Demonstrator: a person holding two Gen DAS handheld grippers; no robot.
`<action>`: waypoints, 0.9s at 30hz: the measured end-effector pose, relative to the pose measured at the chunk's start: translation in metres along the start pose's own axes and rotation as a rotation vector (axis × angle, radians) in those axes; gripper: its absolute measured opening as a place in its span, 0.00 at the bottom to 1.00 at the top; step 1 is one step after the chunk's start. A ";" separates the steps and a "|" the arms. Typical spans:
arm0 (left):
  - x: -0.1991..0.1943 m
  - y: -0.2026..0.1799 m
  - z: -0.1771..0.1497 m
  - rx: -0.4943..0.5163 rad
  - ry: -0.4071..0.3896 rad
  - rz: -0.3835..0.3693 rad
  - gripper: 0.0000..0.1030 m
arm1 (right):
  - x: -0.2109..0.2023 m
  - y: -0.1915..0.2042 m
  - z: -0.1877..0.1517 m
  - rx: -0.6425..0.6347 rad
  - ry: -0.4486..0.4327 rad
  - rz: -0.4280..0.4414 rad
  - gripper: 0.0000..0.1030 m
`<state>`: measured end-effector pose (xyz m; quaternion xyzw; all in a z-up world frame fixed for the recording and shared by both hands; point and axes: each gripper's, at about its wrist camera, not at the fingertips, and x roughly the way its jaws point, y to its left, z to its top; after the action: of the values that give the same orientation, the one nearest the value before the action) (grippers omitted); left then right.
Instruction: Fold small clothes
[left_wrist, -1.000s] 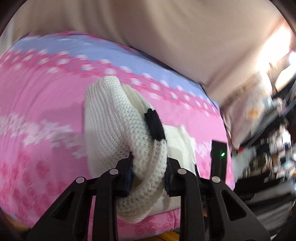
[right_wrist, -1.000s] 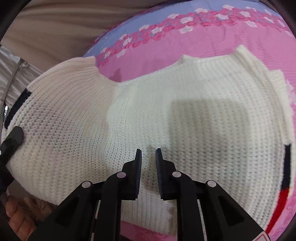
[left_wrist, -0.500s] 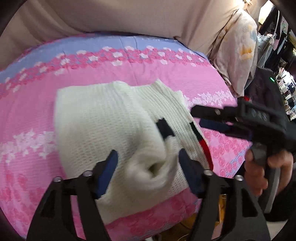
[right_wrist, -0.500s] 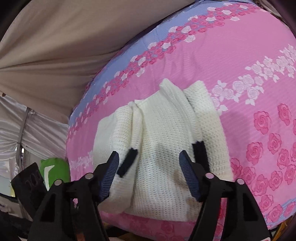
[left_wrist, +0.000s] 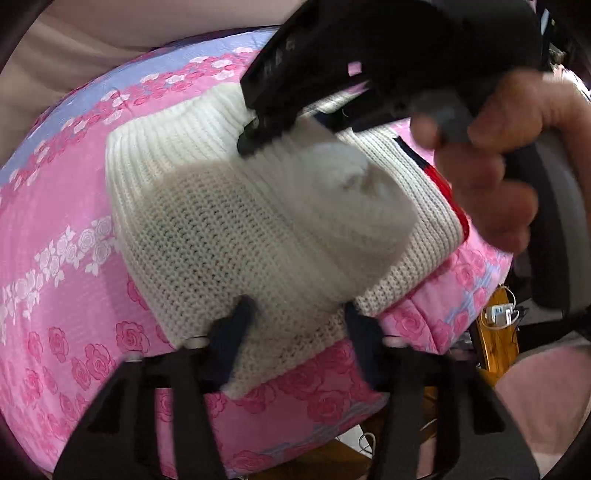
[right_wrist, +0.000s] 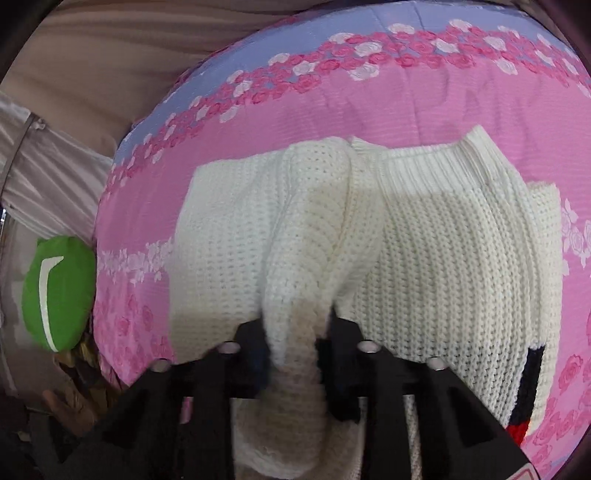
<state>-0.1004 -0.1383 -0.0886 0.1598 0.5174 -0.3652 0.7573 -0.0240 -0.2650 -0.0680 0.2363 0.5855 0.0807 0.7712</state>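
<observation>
A small white knit sweater (left_wrist: 229, 221) with black and red trim lies partly folded on a pink floral bedspread (left_wrist: 62, 280). My left gripper (left_wrist: 295, 325) hovers open over its near edge, with knit between the fingers. My right gripper (right_wrist: 291, 350) is shut on a raised fold of the sweater (right_wrist: 461, 251) and lifts it. The right gripper (left_wrist: 258, 133) also shows in the left wrist view, reaching over the sweater's far side, held by a hand (left_wrist: 495, 158).
A beige curtain (right_wrist: 110, 74) hangs behind the bed. A green bag (right_wrist: 55, 291) sits off the bed's left edge. A wooden piece with a charger (left_wrist: 498, 314) stands below the bed's right edge.
My right gripper has come down from open above the sweater and closed on a fold of it. My left gripper stays open and has moved closer to the sweater's near edge.
</observation>
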 end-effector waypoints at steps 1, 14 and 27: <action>-0.003 0.002 0.001 -0.008 -0.001 -0.014 0.23 | -0.012 0.000 0.002 0.011 -0.031 0.033 0.19; -0.032 0.025 0.025 -0.127 -0.050 -0.048 0.56 | -0.069 -0.137 -0.045 0.193 -0.148 -0.049 0.29; -0.012 0.006 0.023 -0.095 0.084 -0.140 0.61 | -0.083 -0.117 -0.141 0.195 -0.100 0.065 0.48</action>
<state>-0.0827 -0.1436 -0.0691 0.1023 0.5754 -0.3852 0.7142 -0.1991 -0.3626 -0.0786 0.3328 0.5432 0.0366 0.7700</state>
